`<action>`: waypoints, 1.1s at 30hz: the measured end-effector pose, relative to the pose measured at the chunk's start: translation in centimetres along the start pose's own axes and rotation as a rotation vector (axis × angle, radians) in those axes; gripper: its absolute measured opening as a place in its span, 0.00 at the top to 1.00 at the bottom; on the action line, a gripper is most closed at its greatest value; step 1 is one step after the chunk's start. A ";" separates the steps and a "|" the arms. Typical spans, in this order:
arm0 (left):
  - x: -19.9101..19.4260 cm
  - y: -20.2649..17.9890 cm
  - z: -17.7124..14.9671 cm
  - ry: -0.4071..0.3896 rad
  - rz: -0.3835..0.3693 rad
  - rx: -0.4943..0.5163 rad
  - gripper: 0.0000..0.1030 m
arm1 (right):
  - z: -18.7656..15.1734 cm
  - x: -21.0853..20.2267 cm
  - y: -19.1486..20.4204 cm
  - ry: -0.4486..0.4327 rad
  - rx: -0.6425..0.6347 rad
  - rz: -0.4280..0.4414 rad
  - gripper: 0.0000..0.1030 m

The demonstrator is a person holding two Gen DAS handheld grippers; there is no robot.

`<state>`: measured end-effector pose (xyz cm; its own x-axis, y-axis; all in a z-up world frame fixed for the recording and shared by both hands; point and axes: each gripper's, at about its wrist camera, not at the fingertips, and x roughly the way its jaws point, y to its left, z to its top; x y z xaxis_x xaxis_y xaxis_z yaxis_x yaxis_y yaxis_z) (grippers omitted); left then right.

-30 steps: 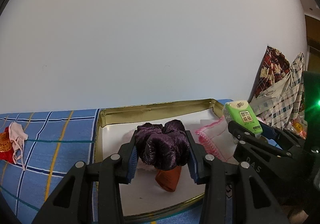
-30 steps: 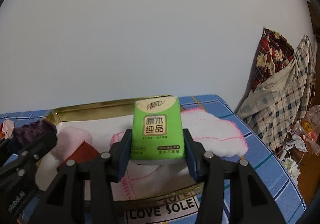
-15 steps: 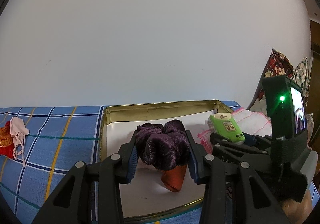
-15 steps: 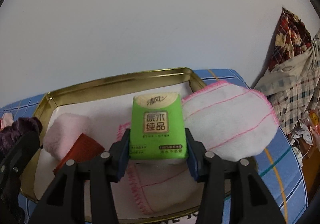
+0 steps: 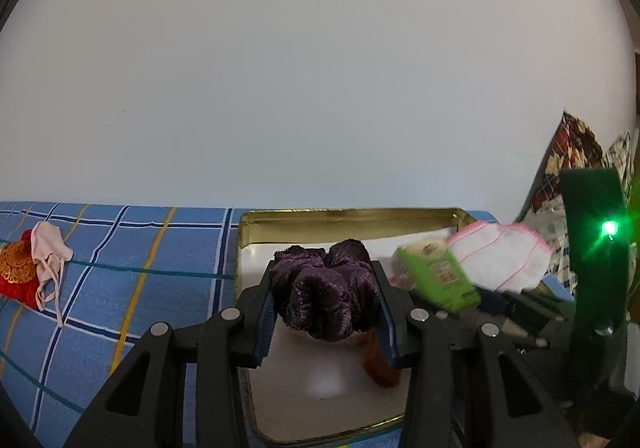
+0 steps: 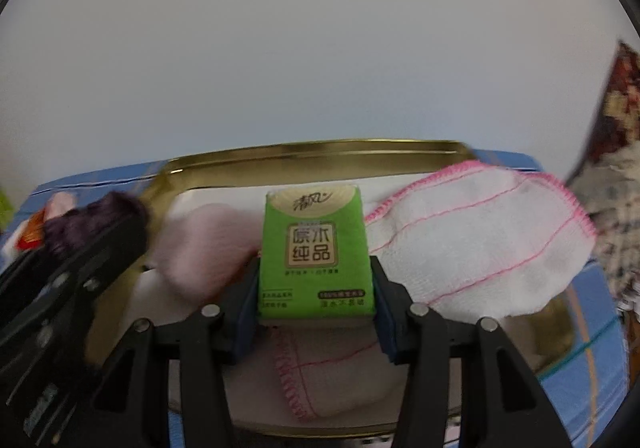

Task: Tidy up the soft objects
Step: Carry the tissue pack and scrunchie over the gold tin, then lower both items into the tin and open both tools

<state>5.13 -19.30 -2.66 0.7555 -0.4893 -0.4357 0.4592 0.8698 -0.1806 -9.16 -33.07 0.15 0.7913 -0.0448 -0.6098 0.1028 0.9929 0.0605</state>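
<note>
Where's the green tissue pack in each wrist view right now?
Left wrist: tissue pack right of centre, tilted, right of the purple scrunchie.
Right wrist: tissue pack centre, upright between the right hand-held gripper pads.
Shared landmark: gold tin behind it.

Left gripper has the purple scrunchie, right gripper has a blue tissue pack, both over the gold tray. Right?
Not quite: the tissue pack in the right gripper is green, as the right wrist view shows. The left gripper does hold the purple scrunchie over the gold tray.
</note>
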 end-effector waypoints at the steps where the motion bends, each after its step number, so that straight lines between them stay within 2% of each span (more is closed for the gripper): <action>1: -0.2 0.1 0.1 -0.008 -0.003 -0.008 0.57 | 0.0 -0.1 0.1 0.004 0.005 0.040 0.51; 4: -0.7 0.3 0.4 -0.040 -0.016 -0.037 0.57 | -0.1 -0.2 -0.7 0.024 0.056 0.207 0.51; 7: -1.2 0.4 0.6 -0.059 -0.020 -0.046 0.57 | -0.1 -0.2 -1.5 0.036 0.120 0.328 0.52; 12: -1.1 0.1 0.7 -0.073 -0.018 -0.031 0.57 | -0.1 -0.6 -4.5 0.011 0.265 0.428 0.52; 13: -0.9 0.0 0.5 -0.068 -0.020 -0.031 0.57 | 0.0 -0.9 -4.4 0.002 0.282 0.425 0.52; 14: -0.7 0.2 0.6 -0.061 -0.023 -0.032 0.57 | 0.0 -1.3 -4.7 -0.013 0.287 0.406 0.52; 17: -0.1 -0.4 0.4 -0.043 -0.033 -0.017 0.56 | 0.4 -2.8 -4.8 -0.085 0.243 0.271 0.52; 18: 0.0 -0.6 0.4 -0.040 -0.038 -0.010 0.56 | 0.5 -3.3 -4.7 -0.104 0.221 0.202 0.52; 22: 0.7 -1.7 0.2 -0.020 -0.047 0.023 0.56 | 0.3 -3.5 -4.5 -0.099 0.154 -0.018 0.52; 26: 2.1 -2.2 -0.1 0.040 -0.024 0.035 0.55 | -0.2 -2.4 -4.9 -0.041 0.148 -0.075 0.51; 29: 2.3 -1.9 -0.2 0.054 -0.029 0.021 0.51 | 0.1 -1.8 -4.2 -0.049 0.143 -0.094 0.42; 30: 2.3 -1.9 -0.2 0.057 -0.024 0.018 0.48 | 0.1 -2.1 -4.2 -0.062 0.148 -0.090 0.33; 31: 2.3 -1.9 -0.2 0.058 -0.015 0.013 0.39 | 0.0 -2.4 -4.2 -0.078 0.156 -0.115 0.27; 32: 2.1 -1.8 -0.2 0.052 -0.002 0.007 0.34 | -0.3 -2.5 -4.0 -0.095 0.160 -0.134 0.25; 33: 1.9 -1.8 -0.2 0.045 0.009 0.004 0.22 | -0.5 -2.8 -4.1 -0.120 0.165 -0.154 0.24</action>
<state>5.71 -21.77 -3.36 0.7376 -0.4783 -0.4766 0.4547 0.8737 -0.1730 -12.10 -37.01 1.24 0.8239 -0.2163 -0.5239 0.3164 0.9424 0.1085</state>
